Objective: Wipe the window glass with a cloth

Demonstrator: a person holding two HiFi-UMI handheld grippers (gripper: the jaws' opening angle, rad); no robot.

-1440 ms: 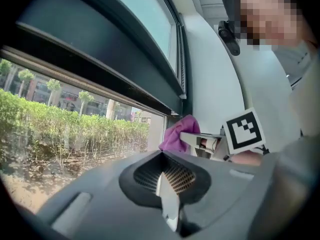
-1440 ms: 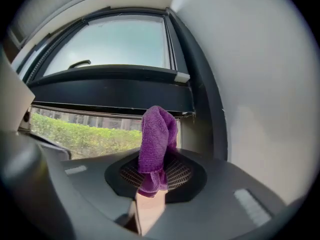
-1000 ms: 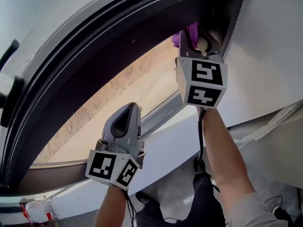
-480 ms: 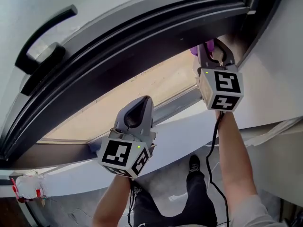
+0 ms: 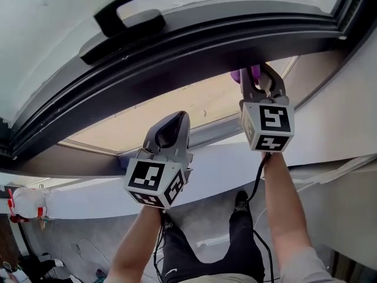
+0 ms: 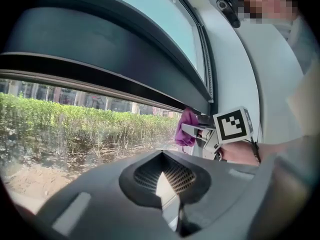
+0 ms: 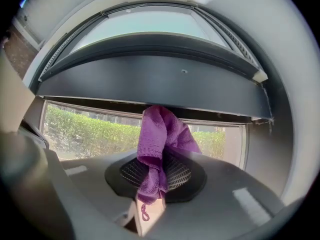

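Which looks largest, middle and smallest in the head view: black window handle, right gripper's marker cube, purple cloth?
1. black window handle, largest.
2. right gripper's marker cube, though nearness to the camera enlarges it.
3. purple cloth, smallest; only a bit shows past the jaws.

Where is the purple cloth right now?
The purple cloth is pinched in the right hand-held gripper, up by the window glass just below the dark frame, right of centre in the head view.
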